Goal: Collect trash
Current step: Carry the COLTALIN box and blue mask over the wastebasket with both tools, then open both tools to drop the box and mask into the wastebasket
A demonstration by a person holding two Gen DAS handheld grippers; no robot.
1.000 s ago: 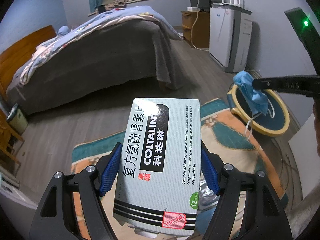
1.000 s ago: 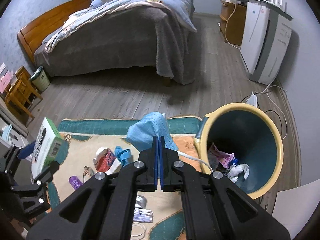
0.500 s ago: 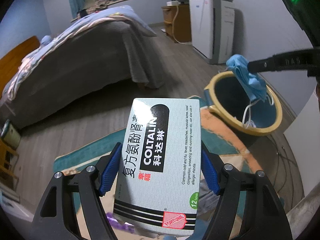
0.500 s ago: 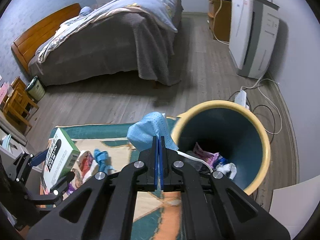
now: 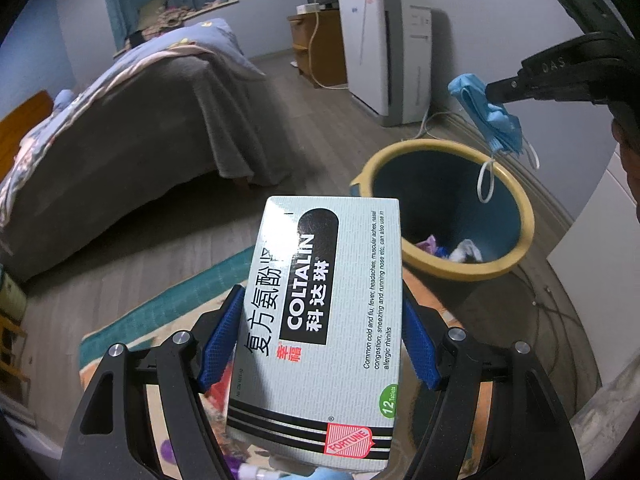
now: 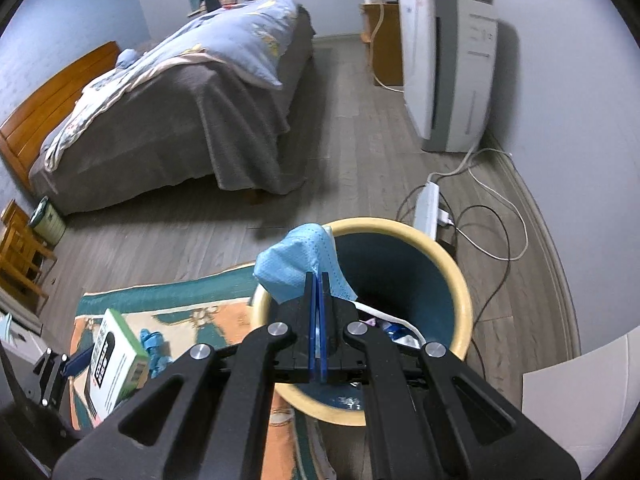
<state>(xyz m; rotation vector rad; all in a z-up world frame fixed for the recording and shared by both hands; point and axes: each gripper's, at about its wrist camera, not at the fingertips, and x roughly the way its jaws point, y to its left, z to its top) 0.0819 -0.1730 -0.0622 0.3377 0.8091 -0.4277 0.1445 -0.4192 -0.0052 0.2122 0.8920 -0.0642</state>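
My left gripper (image 5: 320,308) is shut on a pale green Coltalin medicine box (image 5: 320,320) and holds it above the rug, left of the bin. The box also shows in the right wrist view (image 6: 114,364). My right gripper (image 6: 317,280) is shut on a blue face mask (image 6: 296,268) and holds it over the near-left rim of the yellow-rimmed blue trash bin (image 6: 460,280). In the left wrist view the mask (image 5: 492,116) hangs above the bin (image 5: 516,256), its white ear loops dangling. Some trash lies in the bin's bottom.
A patterned rug (image 6: 192,300) carries more blue litter (image 6: 154,346). A grey-covered bed (image 6: 192,120) stands behind. A white air purifier (image 6: 448,68), a power strip (image 6: 426,204) and loose cables lie right of the bin on the wood floor.
Both grippers have moved right toward the bin. The mask, earlier over the rug, now hangs over the bin's opening. The box stays gripped and is nearer the bin.
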